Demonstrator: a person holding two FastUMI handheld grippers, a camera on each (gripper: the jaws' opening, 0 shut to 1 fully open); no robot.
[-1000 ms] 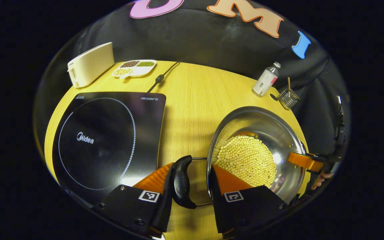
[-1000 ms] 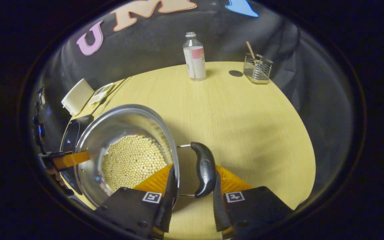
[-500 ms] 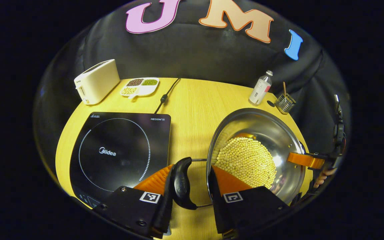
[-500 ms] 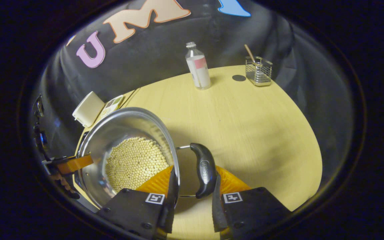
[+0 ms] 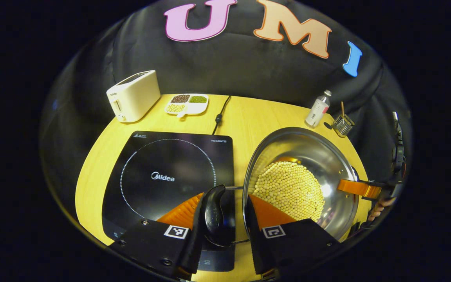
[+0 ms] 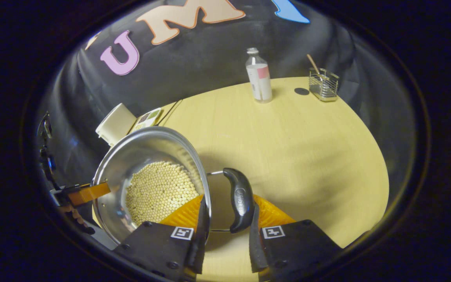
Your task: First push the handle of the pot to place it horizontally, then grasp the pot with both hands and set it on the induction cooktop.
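Pot [image 5: 300,176] hangs by both handles, left gripper [image 5: 219,213] and right gripper [image 6: 225,213] clenched; keep level, lower onto cooktop [image 5: 163,176] ahead-left.

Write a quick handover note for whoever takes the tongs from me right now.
Left tongs: shut on the pot's left handle.
Right tongs: shut on the pot's right handle.
Pot, holding yellow beans, is held by both handles; the left handle is already over the induction cooktop, the bowl beside it, above the table.
Done: handles horizontal, pot gripped.
Left: bring the pot over the cooktop's ring, set it down, release.
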